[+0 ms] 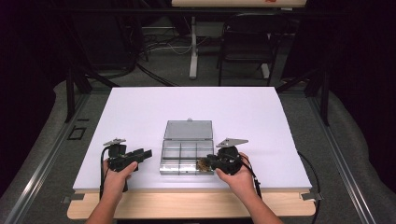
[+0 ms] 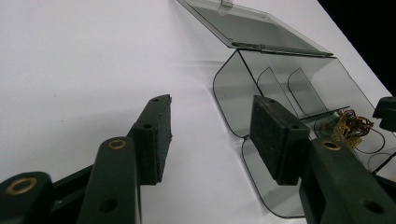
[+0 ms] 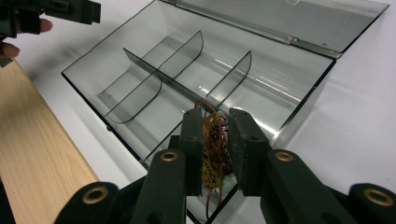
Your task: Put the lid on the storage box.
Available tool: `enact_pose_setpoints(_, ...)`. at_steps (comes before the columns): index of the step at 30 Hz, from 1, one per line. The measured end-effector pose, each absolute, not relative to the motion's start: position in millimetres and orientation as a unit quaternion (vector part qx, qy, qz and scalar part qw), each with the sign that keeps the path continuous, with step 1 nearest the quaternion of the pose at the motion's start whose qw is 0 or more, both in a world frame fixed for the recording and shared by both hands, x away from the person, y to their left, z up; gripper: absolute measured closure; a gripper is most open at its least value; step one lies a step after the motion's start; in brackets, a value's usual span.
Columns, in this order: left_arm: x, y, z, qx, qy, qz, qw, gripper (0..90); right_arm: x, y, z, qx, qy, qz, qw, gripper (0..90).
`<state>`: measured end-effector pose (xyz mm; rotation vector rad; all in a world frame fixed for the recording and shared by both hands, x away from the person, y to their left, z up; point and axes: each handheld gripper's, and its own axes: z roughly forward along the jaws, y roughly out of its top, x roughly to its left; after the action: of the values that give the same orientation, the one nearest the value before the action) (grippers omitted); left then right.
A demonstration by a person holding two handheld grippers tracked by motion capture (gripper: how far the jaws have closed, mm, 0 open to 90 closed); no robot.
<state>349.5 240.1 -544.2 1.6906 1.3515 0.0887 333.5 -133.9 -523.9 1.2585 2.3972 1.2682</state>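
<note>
A clear plastic box [image 1: 173,150] with dividers sits at the middle of the white table, its lid [image 1: 188,129] laid open toward the back. A tangle of thin brown loops [image 1: 203,163] lies in the near right compartment. My right gripper [image 1: 209,164] reaches into that compartment. In the right gripper view its jaws [image 3: 216,114] stand a little apart with the tangle [image 3: 215,140] between them, pads not clearly pressing. My left gripper [image 1: 144,154] hovers just left of the box, open and empty [image 2: 211,105], facing the box wall [image 2: 233,88]. The tangle [image 2: 351,127] shows there too.
The white tabletop [image 1: 140,112] ends at a wooden front strip [image 1: 187,205]. Beyond the far edge stand a black chair [image 1: 247,42] and a white table leg [image 1: 193,51] on a floor with cables. The other box compartments [image 3: 154,70] hold nothing.
</note>
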Motion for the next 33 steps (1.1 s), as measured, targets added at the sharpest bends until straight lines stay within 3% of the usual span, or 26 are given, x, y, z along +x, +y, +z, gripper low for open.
enact_pose_setpoints(16,349.2,236.3,-542.4,0.693,0.547,0.039,0.468,48.8,340.1,-141.2,-517.8,0.429,0.793,0.425,0.087,62.9)
enact_pose_setpoints(33,353.1,224.1,-543.0,0.702,0.54,0.035,0.463,49.1,354.6,-150.0,-505.5,0.432,0.794,0.418,0.087,57.1)
